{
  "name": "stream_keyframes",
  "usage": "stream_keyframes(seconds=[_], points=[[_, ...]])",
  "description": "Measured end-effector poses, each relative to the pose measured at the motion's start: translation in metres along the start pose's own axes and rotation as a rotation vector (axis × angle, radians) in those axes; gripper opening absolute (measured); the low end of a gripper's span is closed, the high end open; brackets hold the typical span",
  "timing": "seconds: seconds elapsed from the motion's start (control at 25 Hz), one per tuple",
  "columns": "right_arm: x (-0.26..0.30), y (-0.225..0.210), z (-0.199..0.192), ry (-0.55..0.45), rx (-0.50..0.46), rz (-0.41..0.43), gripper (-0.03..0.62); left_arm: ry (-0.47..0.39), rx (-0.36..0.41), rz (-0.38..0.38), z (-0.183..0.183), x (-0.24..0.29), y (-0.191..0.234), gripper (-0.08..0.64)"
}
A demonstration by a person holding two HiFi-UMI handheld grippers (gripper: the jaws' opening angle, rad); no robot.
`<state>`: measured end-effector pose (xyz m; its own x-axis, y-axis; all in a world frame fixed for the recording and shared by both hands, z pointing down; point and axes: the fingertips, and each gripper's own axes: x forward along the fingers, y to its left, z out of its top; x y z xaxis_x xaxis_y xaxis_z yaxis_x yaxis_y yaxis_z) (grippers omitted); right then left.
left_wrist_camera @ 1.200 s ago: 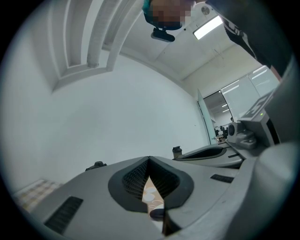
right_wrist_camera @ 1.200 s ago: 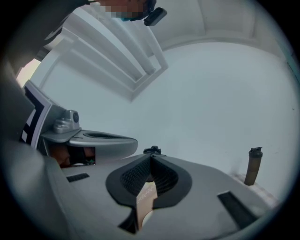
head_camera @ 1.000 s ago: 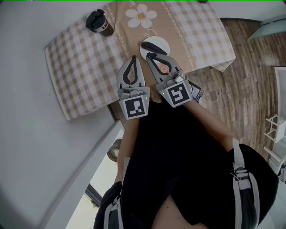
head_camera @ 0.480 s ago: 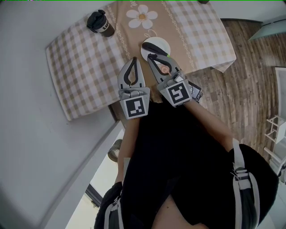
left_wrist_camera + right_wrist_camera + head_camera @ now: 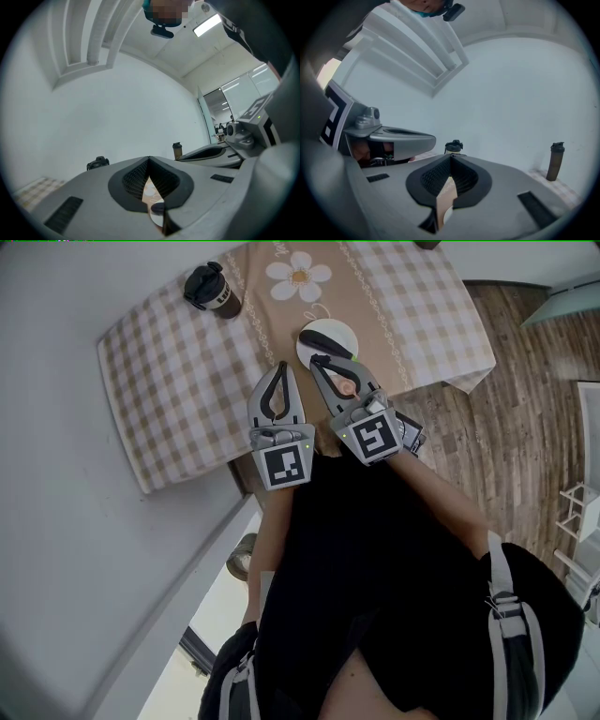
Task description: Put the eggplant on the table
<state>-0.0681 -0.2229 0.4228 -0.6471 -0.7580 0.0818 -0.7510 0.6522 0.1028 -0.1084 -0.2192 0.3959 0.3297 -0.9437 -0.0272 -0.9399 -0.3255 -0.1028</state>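
Both tongs are clenched on nothing: the left tongs (image 5: 280, 367) and right tongs (image 5: 316, 359) hang mid-frame, tips met. The dark, glossy, elongated eggplant (image 5: 326, 337) lies on a round white plate (image 5: 340, 327) just above them, on the beige-checked, cloth-covered tabletop (image 5: 178, 381). Its smooth, curved skin could slip from a shallow pinch, or a careless lift might drag the light plate along.
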Motion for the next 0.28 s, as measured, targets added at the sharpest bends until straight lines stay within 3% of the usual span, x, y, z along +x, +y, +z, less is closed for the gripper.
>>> stream_keyframes(seconds=[0.28], points=[[-0.0007, 0.0029, -0.0017, 0.006, -0.001, 0.008, 0.003, 0.006, -0.011, 0.011, -0.0015, -0.0025, 0.0004, 0.003]])
